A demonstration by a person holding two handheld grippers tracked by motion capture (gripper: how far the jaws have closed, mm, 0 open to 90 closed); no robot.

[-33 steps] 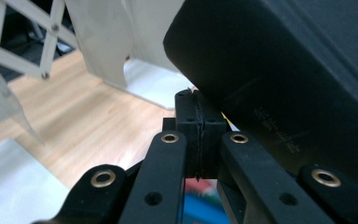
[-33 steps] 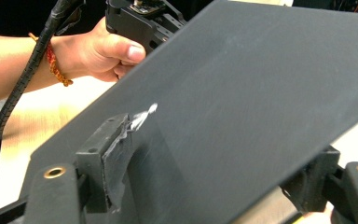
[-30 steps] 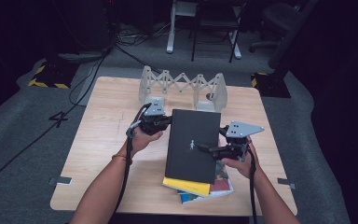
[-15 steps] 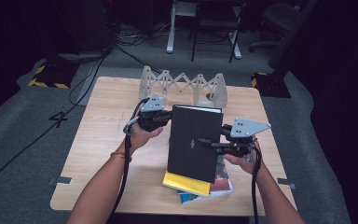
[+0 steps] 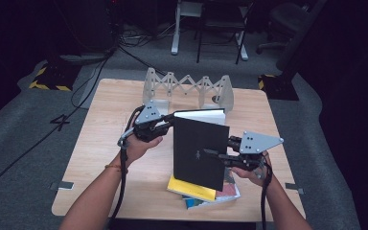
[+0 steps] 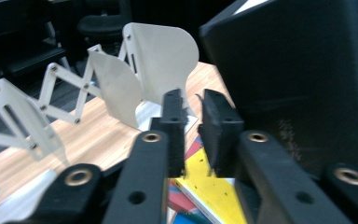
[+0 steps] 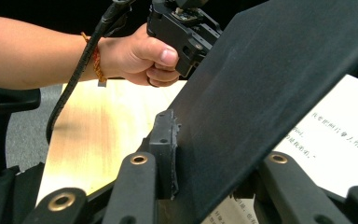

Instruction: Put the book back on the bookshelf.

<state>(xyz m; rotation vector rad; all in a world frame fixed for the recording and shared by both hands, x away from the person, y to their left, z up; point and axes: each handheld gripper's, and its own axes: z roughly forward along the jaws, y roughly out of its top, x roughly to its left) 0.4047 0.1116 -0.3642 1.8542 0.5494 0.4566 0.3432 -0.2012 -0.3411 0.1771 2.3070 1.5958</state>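
Two tools lift my black book point(image 5: 201, 151) tilted above the worktop point(image 5: 100, 143): right tool point(image 5: 220, 157) has just been closing, clamped on its cover; left tool point(image 5: 170, 125) has just been opening, jaws slightly apart beside it.

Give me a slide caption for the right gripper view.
Right gripper clamps the black book's cover, printed page exposed.

A light wooden tabletop point(image 5: 100, 158) carries a white folding accordion rack point(image 5: 187, 88) along its far edge and a small stack of colourful books point(image 5: 206, 194) near its near edge.
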